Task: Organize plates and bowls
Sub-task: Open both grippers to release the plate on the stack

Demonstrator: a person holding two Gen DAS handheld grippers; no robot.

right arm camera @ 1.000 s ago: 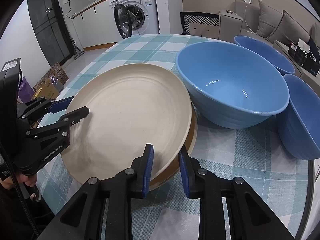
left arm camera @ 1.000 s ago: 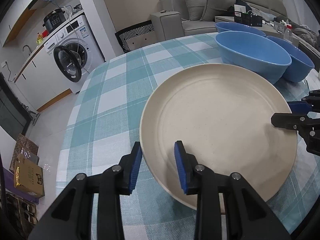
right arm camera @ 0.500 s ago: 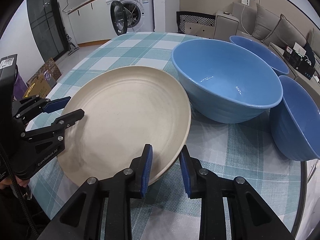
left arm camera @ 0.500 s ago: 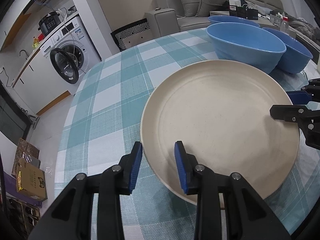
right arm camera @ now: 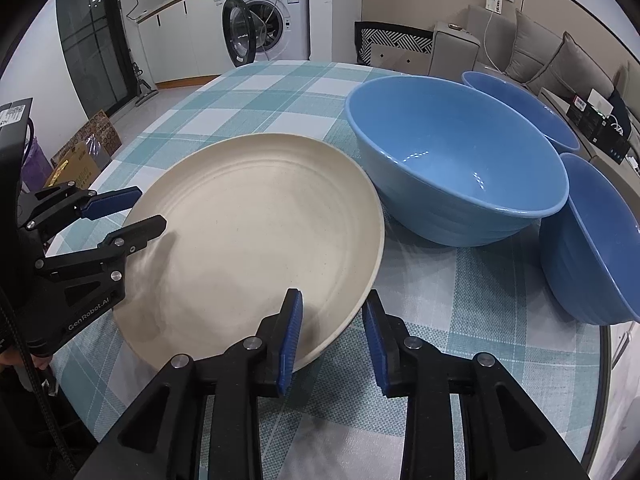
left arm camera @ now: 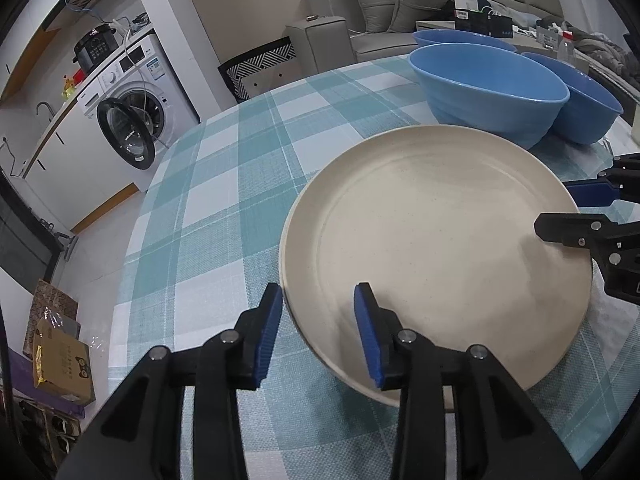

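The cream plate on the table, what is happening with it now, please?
A person works two handheld grippers at opposite edges of the cream plate, which lies on the checked tablecloth. The jaws of the left gripper and right gripper have just been opening; each straddles the rim without pressing. Three blue bowls stand beside.

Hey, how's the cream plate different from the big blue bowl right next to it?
The cream plate is shallow and matte; the nearest blue bowl is deep and glossy, with highlights inside. The plate's rim sits between both grippers' jaws; the bowl stands untouched. Both are round, empty, and on the checked tablecloth.
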